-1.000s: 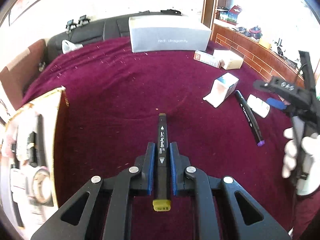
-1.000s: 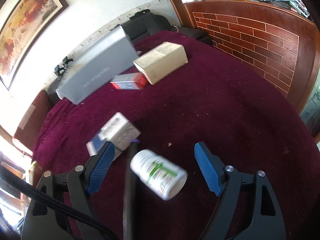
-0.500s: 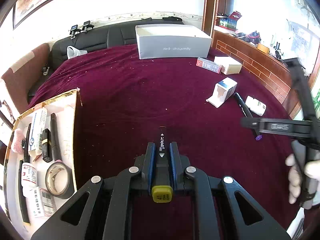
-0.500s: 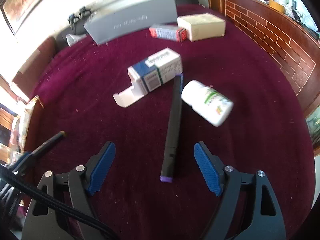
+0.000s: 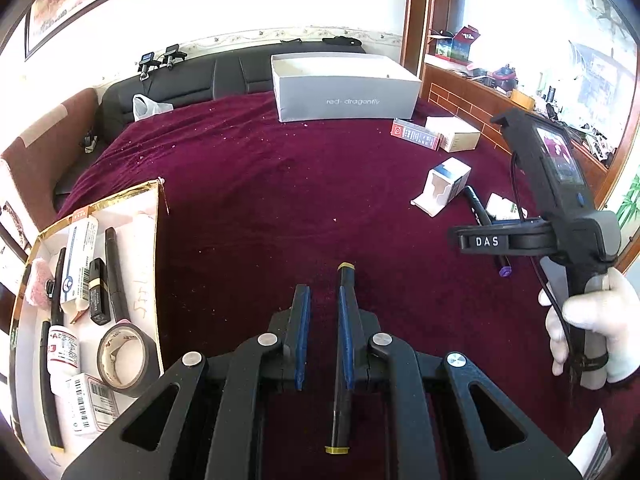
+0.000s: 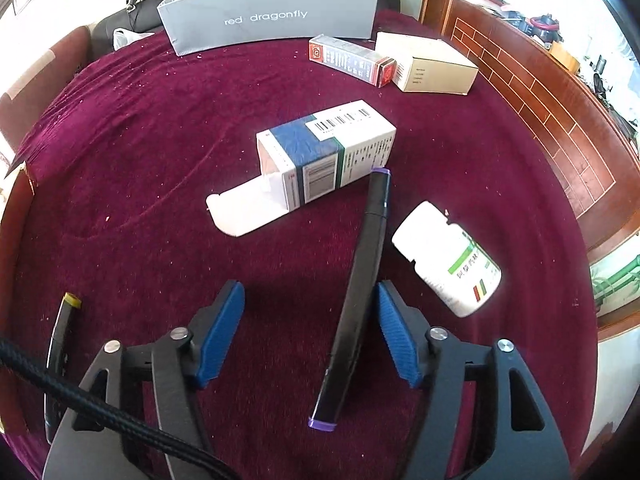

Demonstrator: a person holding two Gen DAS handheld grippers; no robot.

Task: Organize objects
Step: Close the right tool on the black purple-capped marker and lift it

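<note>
Since a second ago, the right gripper has swung from over the white bottle to straddle the purple-capped marker. Its jaws have just been closing. They are about half open, with the marker between them, close by the right-hand pad; the left-hand pad is well clear. Nothing is gripped.

In the left view the yellow-capped marker sat centred between the pads before. Now it runs along the right-hand pad, with a strip of cloth showing on the other side. The left gripper has its jaws at their narrowest around this marker; how firm the grip is I cannot tell.

The purple-capped marker lies flat on the maroon cloth toward its right edge. Its long axis runs away from the gripper, leaning slightly right. The far cap touches the blue-and-white carton and the near cap is under the gripper body. The bottle lies on its side just right of it.

The yellow-capped marker points forward along the left gripper's fingers, one cap past the tips.

The tray sits at the cloth's left edge.

A gloved right hand wraps the handle, with the right gripper pitched steeply down. The left gripper tilts down less steeply.
</note>
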